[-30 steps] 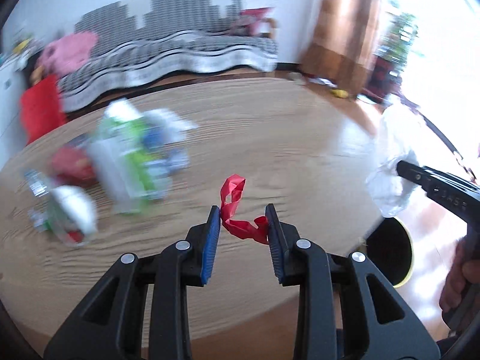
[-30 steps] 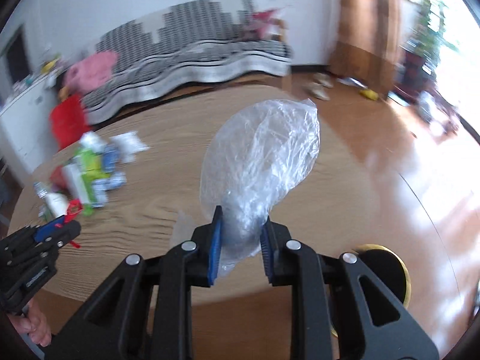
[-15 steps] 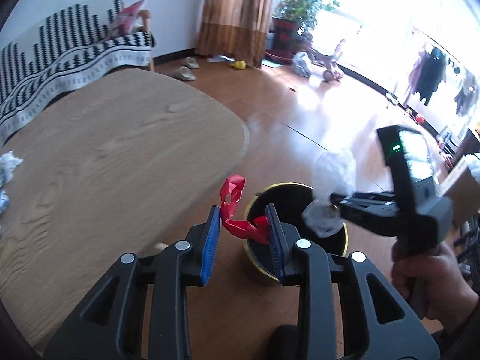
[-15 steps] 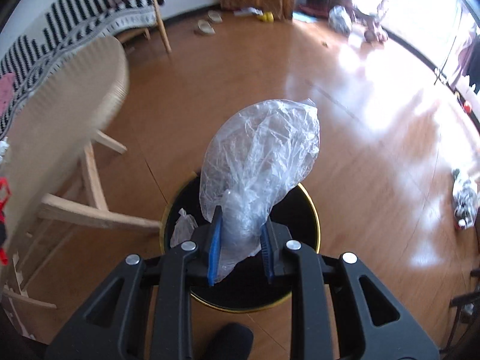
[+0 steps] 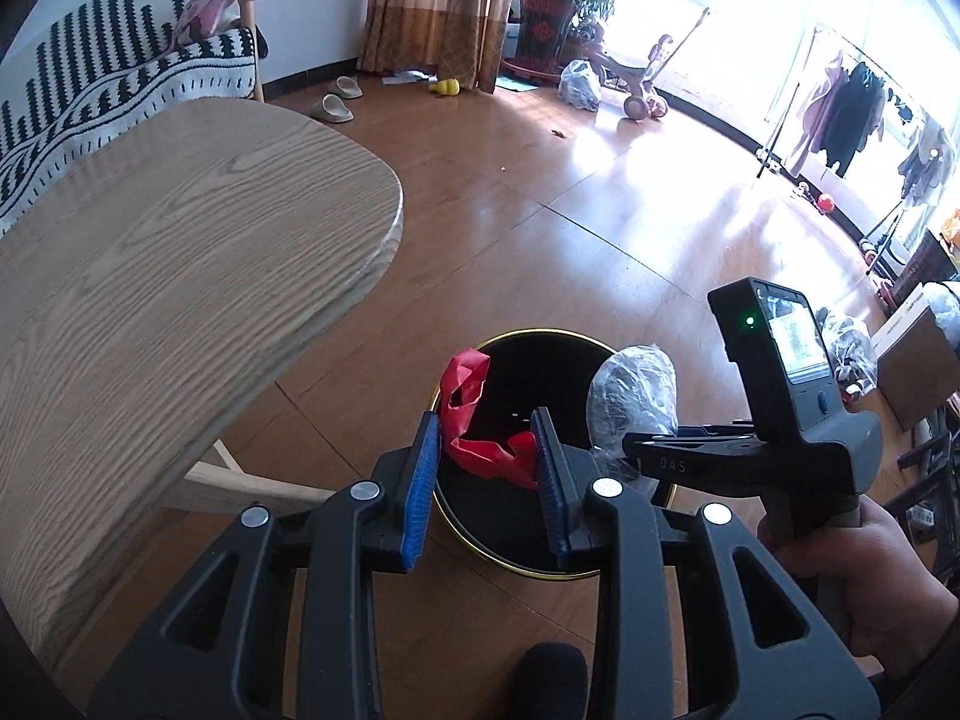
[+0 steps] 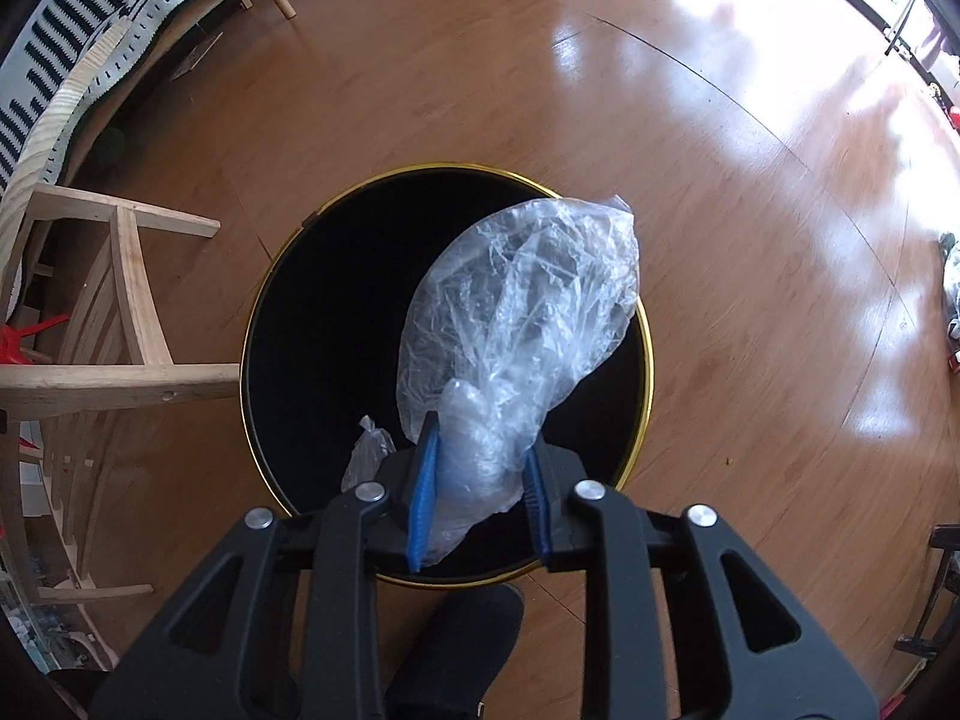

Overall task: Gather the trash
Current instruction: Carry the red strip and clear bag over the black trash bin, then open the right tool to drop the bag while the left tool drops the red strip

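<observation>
My left gripper is shut on a crumpled red wrapper and holds it over the black trash bin with a gold rim. My right gripper is shut on a clear crumpled plastic bag and holds it above the same bin. In the left wrist view the right gripper and its bag sit just to the right of my left fingers, over the bin's right side. A small scrap of clear plastic shows at the bin's near edge.
The wooden table stands left of the bin, its legs close to the rim. A striped sofa, slippers, plants and a clothes rack line the far side of the wooden floor. A dark shoe is below the bin.
Both grippers have swung from over the table to above the bin and come lower and closer to it. Each still holds its piece of trash.
</observation>
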{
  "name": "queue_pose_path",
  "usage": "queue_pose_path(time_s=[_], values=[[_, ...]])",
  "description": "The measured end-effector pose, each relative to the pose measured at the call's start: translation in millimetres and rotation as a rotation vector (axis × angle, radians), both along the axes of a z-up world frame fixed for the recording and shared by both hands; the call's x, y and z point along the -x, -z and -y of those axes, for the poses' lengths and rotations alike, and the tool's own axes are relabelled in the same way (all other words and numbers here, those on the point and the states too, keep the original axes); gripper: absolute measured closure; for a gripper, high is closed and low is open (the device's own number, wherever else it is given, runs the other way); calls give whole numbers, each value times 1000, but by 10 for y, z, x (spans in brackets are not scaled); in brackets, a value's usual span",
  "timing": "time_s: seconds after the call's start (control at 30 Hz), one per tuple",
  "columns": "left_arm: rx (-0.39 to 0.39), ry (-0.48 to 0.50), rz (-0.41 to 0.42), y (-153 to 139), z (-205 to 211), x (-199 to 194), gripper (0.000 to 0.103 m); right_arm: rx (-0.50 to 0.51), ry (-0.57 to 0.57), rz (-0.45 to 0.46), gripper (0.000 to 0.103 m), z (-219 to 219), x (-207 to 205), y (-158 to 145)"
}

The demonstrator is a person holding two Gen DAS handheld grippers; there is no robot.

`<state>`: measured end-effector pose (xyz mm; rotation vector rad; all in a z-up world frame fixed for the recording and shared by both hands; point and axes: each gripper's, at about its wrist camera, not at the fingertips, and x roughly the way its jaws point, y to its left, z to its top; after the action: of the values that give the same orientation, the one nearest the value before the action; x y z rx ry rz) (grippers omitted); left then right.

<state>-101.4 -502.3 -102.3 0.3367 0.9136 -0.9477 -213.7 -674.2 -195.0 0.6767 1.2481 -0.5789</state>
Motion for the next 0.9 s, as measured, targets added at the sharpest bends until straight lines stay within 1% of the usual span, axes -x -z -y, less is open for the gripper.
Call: queue_pose_path(time_s=[0.03, 0.07, 0.1, 0.17, 0.27, 0.43, 0.57, 0.67, 0.7, 0.73, 0.8, 0.83, 0.9], values=[[0, 0, -2, 4, -9, 41, 73, 1, 2, 6, 54, -9, -12, 1], [-4, 1, -6, 19, 41, 13, 73, 11, 4, 14, 30, -6, 5, -37], [-5, 5, -9, 27, 58, 11, 73, 23, 3, 23, 24, -39, -37, -52], [-7, 13, -16, 57, 70, 10, 73, 39, 4, 37, 24, -39, -39, -120], [-13, 32, -33, 137, 138, 35, 72, 30, 29, 61, 24, 3, -4, -177], [-38, 80, -102, 380, 313, 83, 72, 61, 101, 64, 24, 125, 133, -292], [-57, 106, -166, 576, 447, 100, 72, 68, 151, 81, 24, 220, 263, -383], [-59, 123, -171, 621, 543, 154, 71, 75, 169, 89, 24, 241, 311, -426], [-57, 129, -172, 625, 561, 166, 64, 79, 175, 93, 24, 233, 314, -442], [-56, 134, -172, 625, 577, 181, 60, 84, 182, 97, 23, 230, 320, -460], [-47, 136, -165, 601, 583, 199, 35, 94, 196, 107, 21, 228, 339, -501], [-39, 137, -157, 586, 574, 205, 31, 97, 203, 113, 21, 230, 346, -527], [-37, 145, -139, 536, 570, 233, 29, 97, 210, 124, 21, 222, 347, -567]])
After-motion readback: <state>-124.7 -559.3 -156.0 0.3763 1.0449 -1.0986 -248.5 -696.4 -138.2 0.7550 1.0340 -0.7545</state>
